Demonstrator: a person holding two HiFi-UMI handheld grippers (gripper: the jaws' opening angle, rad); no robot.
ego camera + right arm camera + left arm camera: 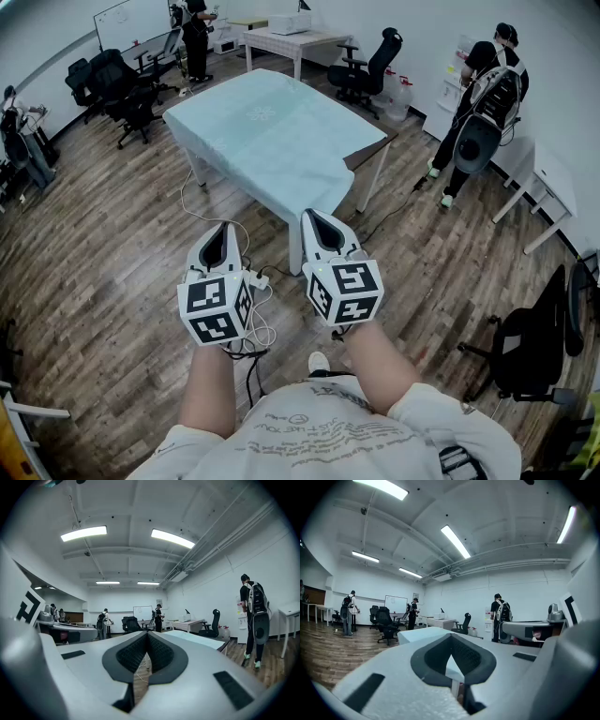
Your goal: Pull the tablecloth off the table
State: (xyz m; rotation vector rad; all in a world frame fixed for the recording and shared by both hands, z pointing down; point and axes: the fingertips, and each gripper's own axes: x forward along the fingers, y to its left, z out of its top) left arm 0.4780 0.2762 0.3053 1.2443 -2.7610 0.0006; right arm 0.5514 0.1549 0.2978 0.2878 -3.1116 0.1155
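Both tools are up and level, side by side, just short of the table's near corner. Left tool [219, 232]: jaws together, nothing between them. Right tool [321, 221]: the same, pads pressed shut and empty.

The tablecloth [267, 127], pale blue, lies flat over the table [368, 153], its hem draped down at the near corner. A strip of bare top shows at the table's right corner.

This looks like the approach, with no grip taken yet. Next, I'd say, both tools need to open, close in on the hanging hem at the table's near side, pinch it, then draw back. Watch the cable [255, 281] on the floor by the table's near leg.
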